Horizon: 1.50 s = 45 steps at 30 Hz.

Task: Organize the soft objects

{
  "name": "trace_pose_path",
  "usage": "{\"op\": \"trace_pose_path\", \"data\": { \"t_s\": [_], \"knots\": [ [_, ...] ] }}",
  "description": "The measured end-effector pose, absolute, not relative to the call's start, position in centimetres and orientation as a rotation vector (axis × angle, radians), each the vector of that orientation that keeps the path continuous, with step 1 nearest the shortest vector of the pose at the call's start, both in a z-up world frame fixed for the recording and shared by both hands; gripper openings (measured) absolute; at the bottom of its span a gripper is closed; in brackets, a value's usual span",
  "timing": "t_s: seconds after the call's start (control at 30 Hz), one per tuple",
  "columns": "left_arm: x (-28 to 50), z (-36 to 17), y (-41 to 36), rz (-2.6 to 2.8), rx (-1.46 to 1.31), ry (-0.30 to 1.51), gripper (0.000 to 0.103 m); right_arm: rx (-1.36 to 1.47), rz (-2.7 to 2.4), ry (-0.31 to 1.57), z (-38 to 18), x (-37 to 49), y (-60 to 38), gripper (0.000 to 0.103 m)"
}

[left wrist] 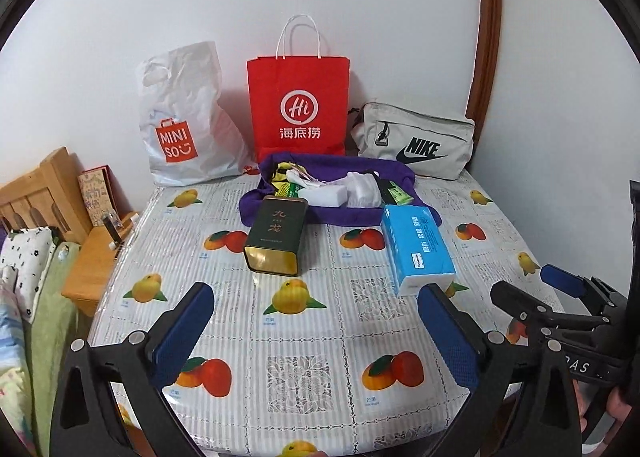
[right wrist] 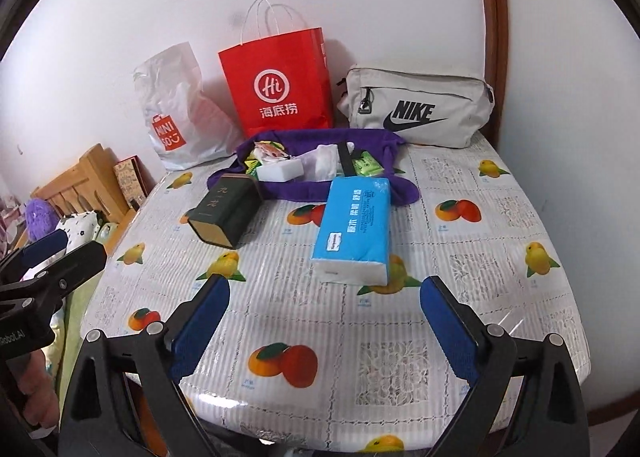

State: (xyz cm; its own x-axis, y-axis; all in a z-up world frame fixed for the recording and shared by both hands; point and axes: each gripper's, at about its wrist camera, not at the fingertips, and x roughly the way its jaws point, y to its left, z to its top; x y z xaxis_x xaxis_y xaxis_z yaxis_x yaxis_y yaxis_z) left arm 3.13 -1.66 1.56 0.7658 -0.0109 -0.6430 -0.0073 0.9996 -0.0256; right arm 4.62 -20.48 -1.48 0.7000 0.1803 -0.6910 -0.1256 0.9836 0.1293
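A: Your left gripper (left wrist: 316,321) – blue pads spread wide apart, nothing between them. It hangs over the near part of the tabletop (left wrist: 304,341), clear of every object.

B: And your right gripper (right wrist: 326,317)?

A: Same – pads set wide, nothing gripped, over the fruit-print cloth. Its tip also shows at the right edge of the left view.

B: Nearest thing to you?

A: Blue tissue pack (right wrist: 354,225), lying flat just beyond the right gripper, not touching it. To its left, well apart from it, a dark green tin (left wrist: 276,235) lies on its side with the gold end facing you.

B: The soft things?

A: Behind both – a purple cloth bag (left wrist: 404,173), slumped open on the tabletop. Inside it: a white block (right wrist: 280,169), crumpled white fabric (left wrist: 364,187), small green packets (right wrist: 368,167). The tin's far end and the tissue pack's far end each overlap the bag's front edge.

B: Back row?

A: Along the wall, left to right: white Miniso plastic bag (left wrist: 180,117), red paper bag (left wrist: 298,105) standing upright, grey Nike pouch (left wrist: 416,141). A wooden bedside stand (left wrist: 92,257) sits just beside the tabletop's left edge.
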Motion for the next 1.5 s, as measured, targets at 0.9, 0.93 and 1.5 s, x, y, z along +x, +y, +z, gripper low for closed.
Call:
{"op": "trace_pose_path", "data": {
  "t_s": [0.9, 0.93, 1.5],
  "knots": [
    [1.6, 1.2, -1.2, 0.009, -0.032, 0.702, 0.103, 0.045, 0.163, 0.758, -1.4, 2.6, -20.7, 0.095],
    [1.6, 1.2, -1.2, 0.008, -0.032, 0.702, 0.103, 0.048, 0.164, 0.757, -1.4, 2.6, -20.7, 0.095],
    [1.5, 1.1, -1.3, 0.006, -0.029, 0.703, 0.103, 0.058, 0.16, 0.755, -1.4, 2.5, -21.2, 0.095]
  ]
}}
